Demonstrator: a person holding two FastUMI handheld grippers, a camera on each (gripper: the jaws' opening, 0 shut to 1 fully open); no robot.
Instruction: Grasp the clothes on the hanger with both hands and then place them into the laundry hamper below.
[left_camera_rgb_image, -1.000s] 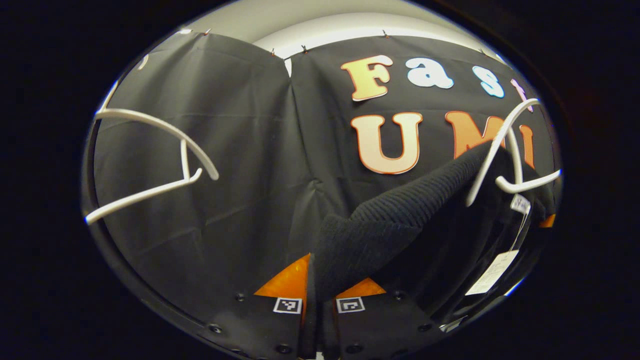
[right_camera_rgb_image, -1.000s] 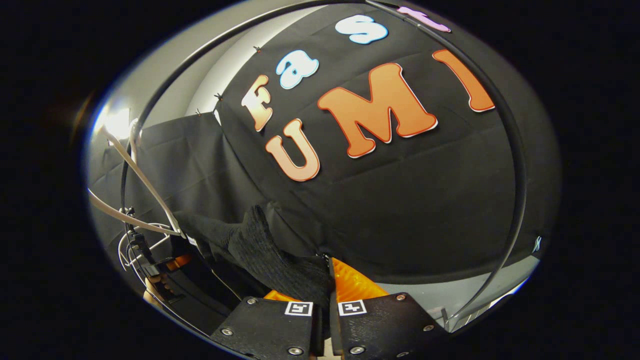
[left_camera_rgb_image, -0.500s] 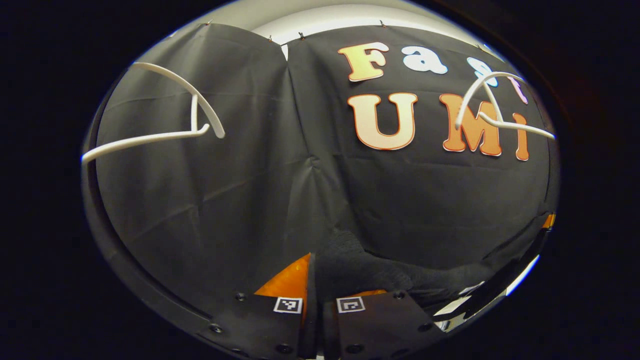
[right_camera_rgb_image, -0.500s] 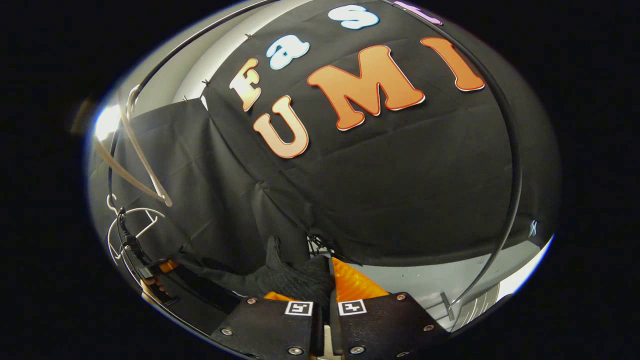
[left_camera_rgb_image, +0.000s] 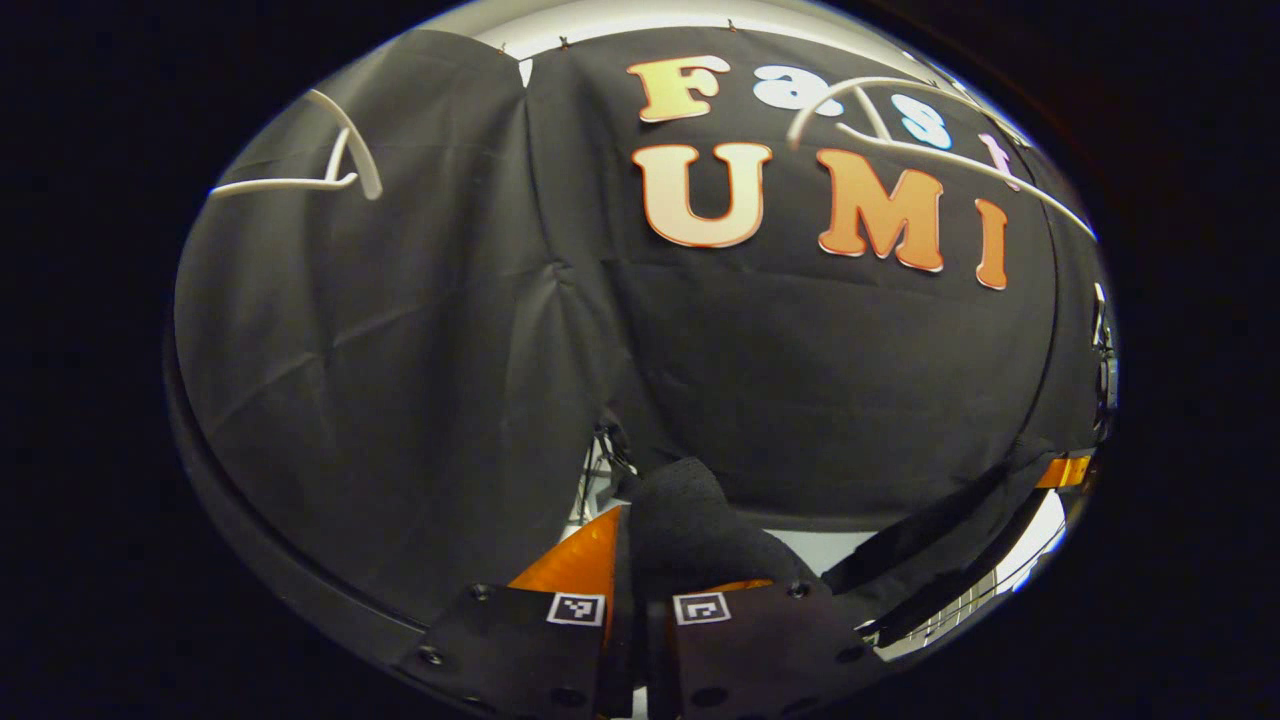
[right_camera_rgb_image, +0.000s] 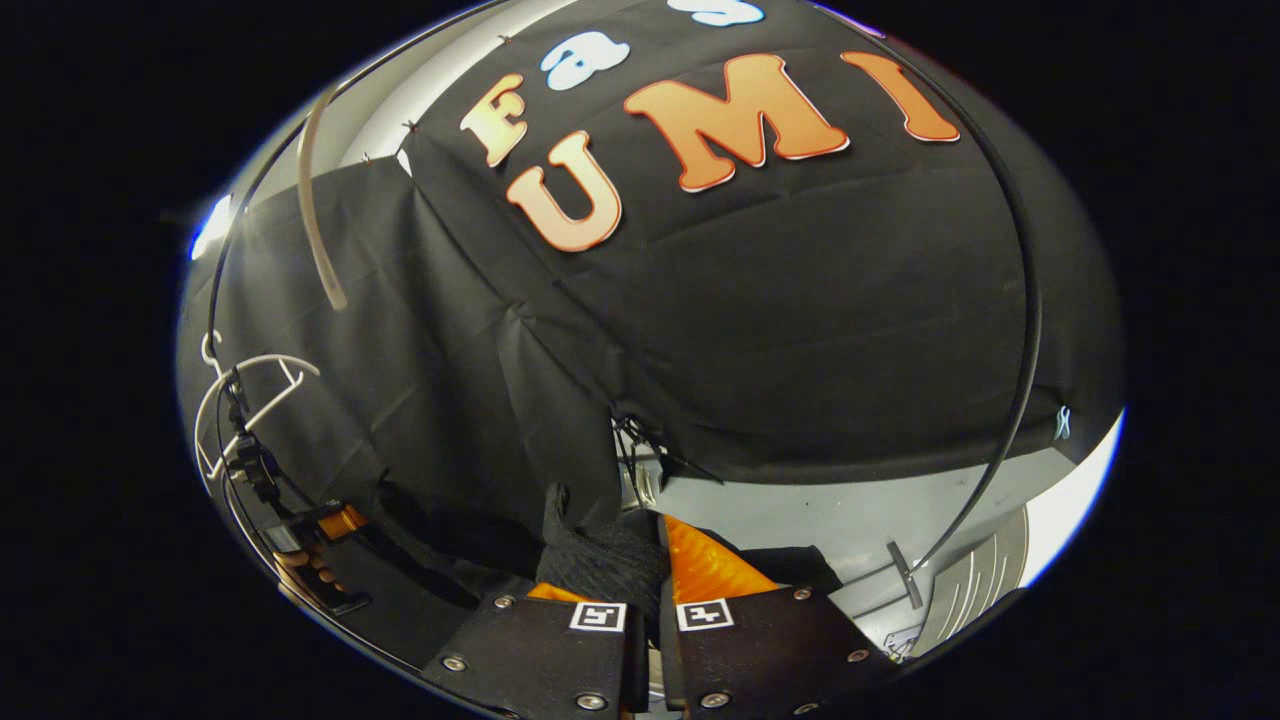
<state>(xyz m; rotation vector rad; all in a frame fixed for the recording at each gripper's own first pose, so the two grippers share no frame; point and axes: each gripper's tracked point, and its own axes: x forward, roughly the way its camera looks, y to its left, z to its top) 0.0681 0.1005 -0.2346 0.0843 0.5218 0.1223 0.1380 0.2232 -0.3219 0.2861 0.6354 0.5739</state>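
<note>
Your left gripper (left_camera_rgb_image: 637, 570) and right gripper (right_camera_rgb_image: 650, 575) both look clamped on the black knit garment (left_camera_rgb_image: 690, 525), white hangers (left_camera_rgb_image: 900, 140) overhead.

From my station I count two white hangers in the left gripper view, one at upper left (left_camera_rgb_image: 330, 165) and one at upper right (left_camera_rgb_image: 900, 120), both bare. One black knit garment (left_camera_rgb_image: 690, 520) bunches between the fingers there, and the right gripper view shows one dark garment fold (right_camera_rgb_image: 600, 555) too. I count two grippers: the left gripper (left_camera_rgb_image: 637, 600) and the right gripper (right_camera_rgb_image: 648, 605).
</note>
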